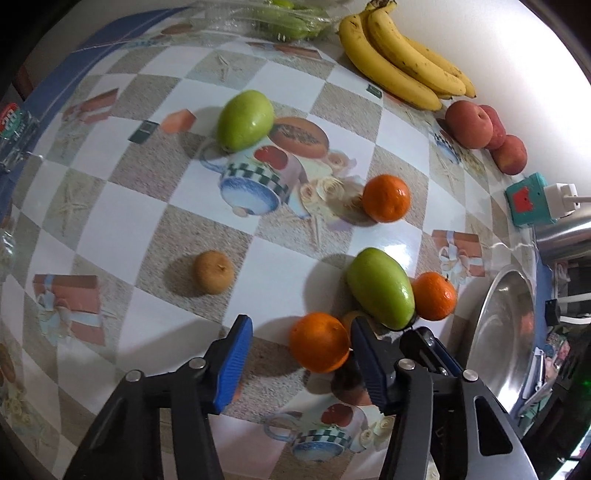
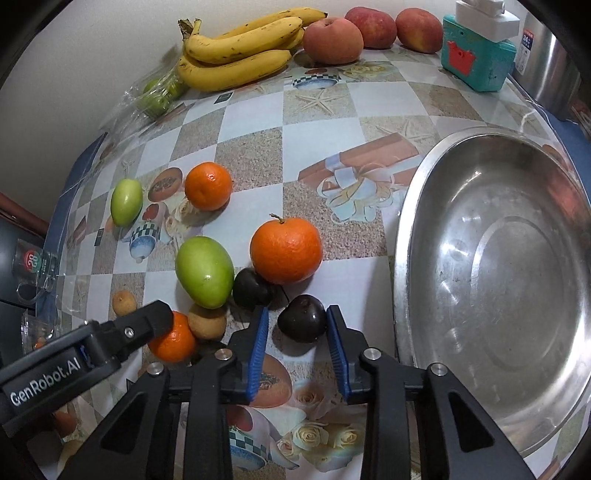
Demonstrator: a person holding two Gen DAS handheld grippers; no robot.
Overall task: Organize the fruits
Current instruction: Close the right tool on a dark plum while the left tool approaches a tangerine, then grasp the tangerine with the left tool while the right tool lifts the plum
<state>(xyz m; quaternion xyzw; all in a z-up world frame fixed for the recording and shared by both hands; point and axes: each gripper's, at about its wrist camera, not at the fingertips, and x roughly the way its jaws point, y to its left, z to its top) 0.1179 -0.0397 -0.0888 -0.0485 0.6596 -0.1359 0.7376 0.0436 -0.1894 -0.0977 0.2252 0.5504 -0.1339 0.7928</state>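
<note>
Where fruit clusters: right hand-held gripper (image 2: 295,334) released — pads flank a dark plum (image 2: 302,322).
Left hand-held gripper (image 1: 301,360): released, tangerine (image 1: 319,341) just ahead.
Steel bowl (image 2: 413,206): 3 o'clock on the counter (image 2: 255,147).

Bagged green fruit (image 1: 284,20) cut off by top edge, steel bowl (image 2: 413,206) cropped right

We see three oranges (image 2: 285,249), two green mangoes (image 2: 204,272) and dark plums (image 2: 302,322) scattered loose beside our steel bowl (image 2: 491,258).
</note>
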